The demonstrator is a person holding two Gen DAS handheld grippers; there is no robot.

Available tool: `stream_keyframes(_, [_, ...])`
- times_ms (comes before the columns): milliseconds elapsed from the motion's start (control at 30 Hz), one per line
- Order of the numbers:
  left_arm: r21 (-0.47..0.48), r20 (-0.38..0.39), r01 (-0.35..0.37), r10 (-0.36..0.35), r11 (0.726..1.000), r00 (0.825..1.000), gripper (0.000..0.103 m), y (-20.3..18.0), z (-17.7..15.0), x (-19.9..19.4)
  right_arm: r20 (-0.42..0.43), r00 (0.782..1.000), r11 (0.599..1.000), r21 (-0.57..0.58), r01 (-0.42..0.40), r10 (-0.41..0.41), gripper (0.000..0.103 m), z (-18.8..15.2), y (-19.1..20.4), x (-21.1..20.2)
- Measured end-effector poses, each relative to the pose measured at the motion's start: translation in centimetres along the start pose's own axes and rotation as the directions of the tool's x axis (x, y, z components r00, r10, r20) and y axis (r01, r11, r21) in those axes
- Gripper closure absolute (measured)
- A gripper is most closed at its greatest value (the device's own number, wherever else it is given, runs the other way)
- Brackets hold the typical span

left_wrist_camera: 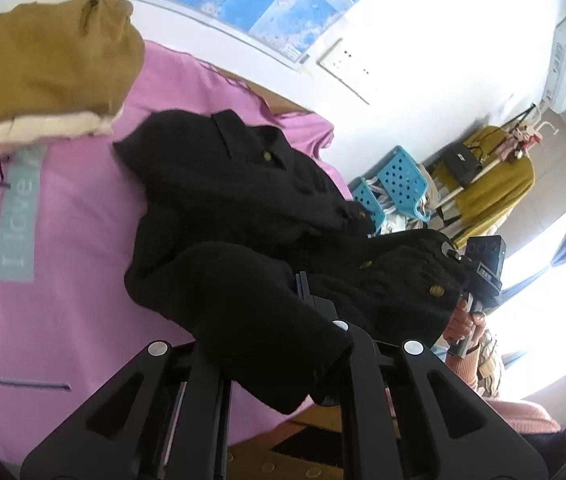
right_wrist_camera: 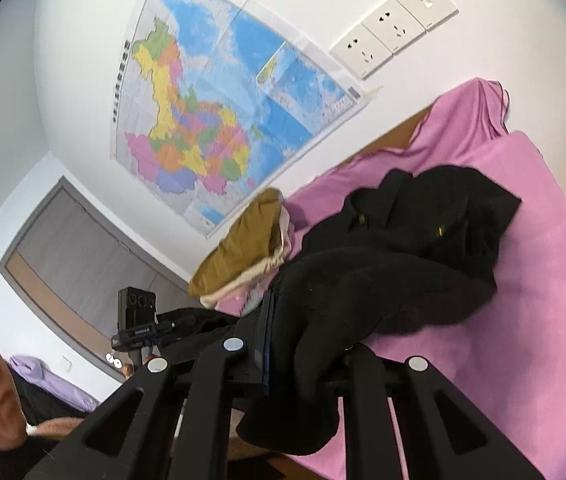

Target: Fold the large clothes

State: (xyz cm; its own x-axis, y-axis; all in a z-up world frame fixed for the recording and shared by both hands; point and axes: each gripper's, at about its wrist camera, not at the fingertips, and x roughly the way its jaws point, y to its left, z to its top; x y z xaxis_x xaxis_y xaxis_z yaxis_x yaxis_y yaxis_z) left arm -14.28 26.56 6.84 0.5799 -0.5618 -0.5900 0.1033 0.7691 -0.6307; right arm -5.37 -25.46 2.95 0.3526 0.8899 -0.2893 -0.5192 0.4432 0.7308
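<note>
A black jacket (left_wrist_camera: 267, 216) with gold buttons lies bunched up on a pink sheet (left_wrist_camera: 63, 300). The sheet covers what looks like a bed, though the view bends too much to be sure. The near part of the jacket is lifted off the sheet, and the far part with the collar rests on it.

The left gripper (left_wrist_camera: 323, 320) is pinching a thick fold of the black cloth. Its jaws are pressed almost together on it. The right gripper (right_wrist_camera: 303, 344) is doing the same on another part of the near edge, with the cloth hanging down over its jaws. In the left wrist view you can see the right gripper off to the side, held by a hand (left_wrist_camera: 461, 324) in a pink sleeve.

A folded brown garment (left_wrist_camera: 43, 64) sits near the jacket, at the far side of the sheet.

What could go wrong? The jacket is thick and heavy, so it may slip out of a gripper if the bite is small. If one side goes higher than the other, the fold will come out crooked. The loose hanging part could tuck under and make a lump. A big swing could bump the brown garment and mess it up. The pink sheet could also get dragged along.
</note>
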Motion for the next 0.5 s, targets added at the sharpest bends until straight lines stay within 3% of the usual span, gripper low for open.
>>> stream_keyframes(500, [0.018,0.031,-0.031,0.03,0.999,0.999,0.09,0.2,11.7,1.7,0.059,0.998,0.995,0.094,-0.031,0.026,0.091,10.3,-2.0,4.0])
